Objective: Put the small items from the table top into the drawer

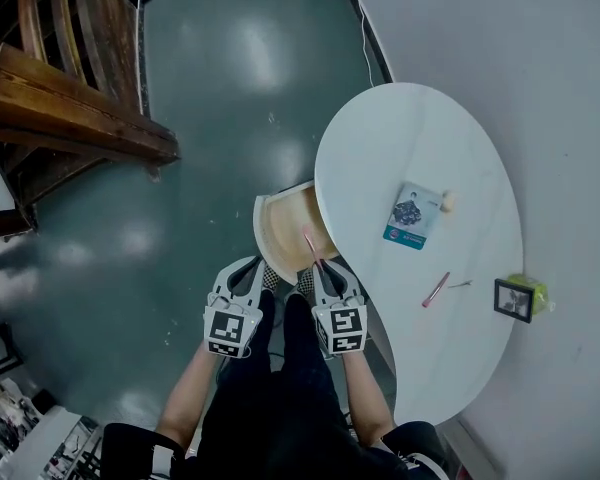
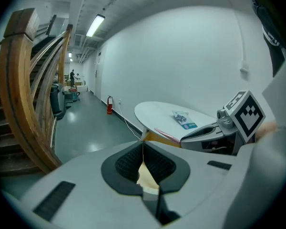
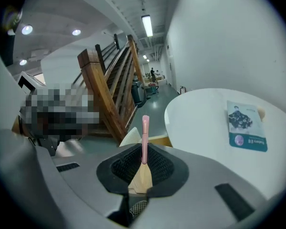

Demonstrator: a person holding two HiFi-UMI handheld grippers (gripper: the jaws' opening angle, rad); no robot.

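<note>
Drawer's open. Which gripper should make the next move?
Right. The right gripper has its jaws shut on a pink pen, held over the open drawer, so it can likely just drop it in. The left gripper has its jaws together with nothing between them.

This is a large, bare hall or corridor in a commercial or industrial building, not a home. The polished grey-green floor (image 1: pixel 210 88) reflects the ceiling lights. Plain white walls (image 1: pixel 520 58) run far back, lit by long strip lights (image 2: pixel 94 26). On the left rises a wide wooden staircase (image 1: pixel 70 98) with curved banisters. A red fire extinguisher (image 2: pixel 109 105) stands at the foot of the wall, and 1 person (image 2: pixel 72 75) stands at the far end. A white oval surface (image 1: pixel 430 138) sits against the right wall.
</note>
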